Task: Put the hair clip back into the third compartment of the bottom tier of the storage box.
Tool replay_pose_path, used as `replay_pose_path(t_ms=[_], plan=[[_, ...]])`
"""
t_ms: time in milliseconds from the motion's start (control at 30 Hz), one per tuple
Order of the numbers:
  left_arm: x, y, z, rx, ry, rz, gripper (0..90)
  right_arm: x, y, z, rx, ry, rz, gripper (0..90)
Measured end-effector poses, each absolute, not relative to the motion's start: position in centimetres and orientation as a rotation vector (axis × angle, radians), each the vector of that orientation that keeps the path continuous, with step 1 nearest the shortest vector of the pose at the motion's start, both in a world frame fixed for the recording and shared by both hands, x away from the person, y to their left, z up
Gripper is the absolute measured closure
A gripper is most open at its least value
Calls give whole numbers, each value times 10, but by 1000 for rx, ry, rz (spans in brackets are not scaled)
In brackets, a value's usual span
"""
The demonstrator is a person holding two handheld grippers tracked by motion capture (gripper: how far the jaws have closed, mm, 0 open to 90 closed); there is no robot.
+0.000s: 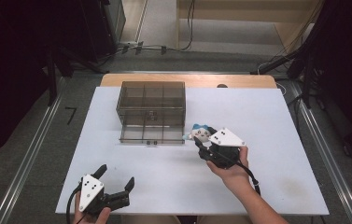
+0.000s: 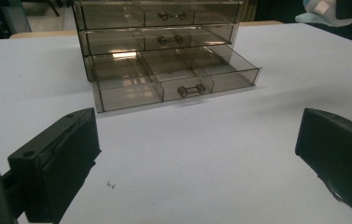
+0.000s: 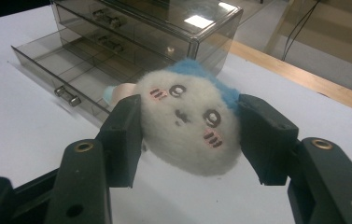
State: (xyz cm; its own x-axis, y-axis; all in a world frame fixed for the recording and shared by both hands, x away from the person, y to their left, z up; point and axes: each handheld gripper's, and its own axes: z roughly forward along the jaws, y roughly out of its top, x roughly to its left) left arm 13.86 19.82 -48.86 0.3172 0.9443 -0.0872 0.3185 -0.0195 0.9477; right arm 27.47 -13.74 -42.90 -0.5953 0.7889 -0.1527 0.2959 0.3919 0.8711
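Our right gripper (image 3: 187,135) squeezes the plush toy (image 3: 190,128); our left gripper (image 2: 197,154) gapes wide. Bottom drawer (image 2: 173,77) is open; dropping toy inside remains.

The plush toy (image 2: 320,10) is cut off by the left gripper view's top edge.

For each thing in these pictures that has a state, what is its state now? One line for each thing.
Drawer cabinet: upright on the table, smoky clear plastic.
Bottom drawer: pulled out, compartments empty.
Upper two drawers: pushed in.
Plush toy: clamped at its head, near the open drawer.
Right gripper: shut on the plush toy.
Left gripper: open, holding nothing, above the table.
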Motion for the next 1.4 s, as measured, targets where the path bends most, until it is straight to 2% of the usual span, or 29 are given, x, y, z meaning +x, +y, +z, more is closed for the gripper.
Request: replay_pose_path(t_ms=[1400], plan=[[138, 200, -487, 1538, 1196, 757, 0, 309, -85, -439, 930, 2156, 1134, 408]])
